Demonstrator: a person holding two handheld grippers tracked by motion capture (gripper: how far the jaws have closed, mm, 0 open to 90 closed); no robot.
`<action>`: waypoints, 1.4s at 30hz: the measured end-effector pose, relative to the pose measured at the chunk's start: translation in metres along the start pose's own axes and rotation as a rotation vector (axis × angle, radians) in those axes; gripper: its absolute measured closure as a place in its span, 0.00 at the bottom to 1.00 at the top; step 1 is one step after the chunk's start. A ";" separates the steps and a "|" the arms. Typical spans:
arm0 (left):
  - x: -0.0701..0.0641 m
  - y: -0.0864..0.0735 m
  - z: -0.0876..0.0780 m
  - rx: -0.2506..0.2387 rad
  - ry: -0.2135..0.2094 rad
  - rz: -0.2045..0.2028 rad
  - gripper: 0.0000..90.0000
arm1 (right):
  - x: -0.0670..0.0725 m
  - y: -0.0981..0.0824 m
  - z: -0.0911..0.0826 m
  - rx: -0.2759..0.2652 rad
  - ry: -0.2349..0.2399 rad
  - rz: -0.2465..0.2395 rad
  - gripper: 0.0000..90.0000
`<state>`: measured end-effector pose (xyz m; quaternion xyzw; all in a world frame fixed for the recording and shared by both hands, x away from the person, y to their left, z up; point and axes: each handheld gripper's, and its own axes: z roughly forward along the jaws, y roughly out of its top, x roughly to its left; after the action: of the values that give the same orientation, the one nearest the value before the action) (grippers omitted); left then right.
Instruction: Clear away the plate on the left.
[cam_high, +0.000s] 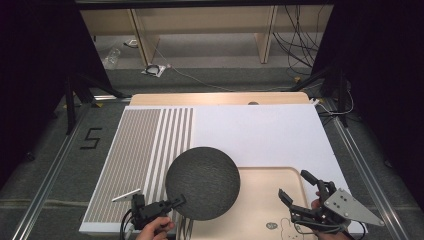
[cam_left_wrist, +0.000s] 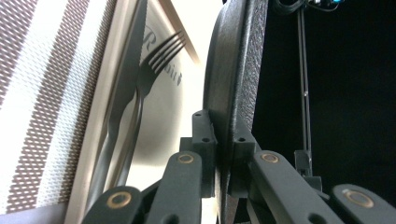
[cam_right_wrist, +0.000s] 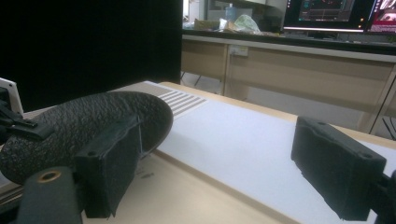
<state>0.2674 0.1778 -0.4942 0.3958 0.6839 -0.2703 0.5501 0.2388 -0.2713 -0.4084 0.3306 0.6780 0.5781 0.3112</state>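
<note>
Left gripper (cam_high: 179, 202) fingers clamp black plate (cam_high: 202, 182); right gripper (cam_high: 298, 187) spread.

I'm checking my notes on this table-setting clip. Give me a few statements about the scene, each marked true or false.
1. The left tongs are shut on the rim of the dark round plate. True.
2. The plate lies flat on the striped placemat. False: it is lifted and tilted, held by its edge.
3. The right tongs hold a fork. False: they are open with nothing between them, above the wooden tray.
4. A fork and a knife lie side by side in the left gripper view. True.
5. The striped placemat lies on the left part of the table. True.
</note>
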 end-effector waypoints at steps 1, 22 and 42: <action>0.000 -0.001 0.001 0.005 -0.001 0.003 0.94 | 0.000 0.000 0.000 0.000 0.000 0.000 0.19; -0.002 -0.016 0.023 0.122 0.015 0.046 0.94 | 0.000 0.000 0.000 -0.003 0.001 0.002 0.19; 0.001 -0.025 0.044 0.208 0.052 0.051 0.94 | 0.000 0.000 0.000 -0.003 0.002 0.003 0.19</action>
<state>0.2698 0.1290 -0.5080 0.4748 0.6559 -0.3155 0.4948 0.2387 -0.2714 -0.4085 0.3305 0.6771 0.5798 0.3101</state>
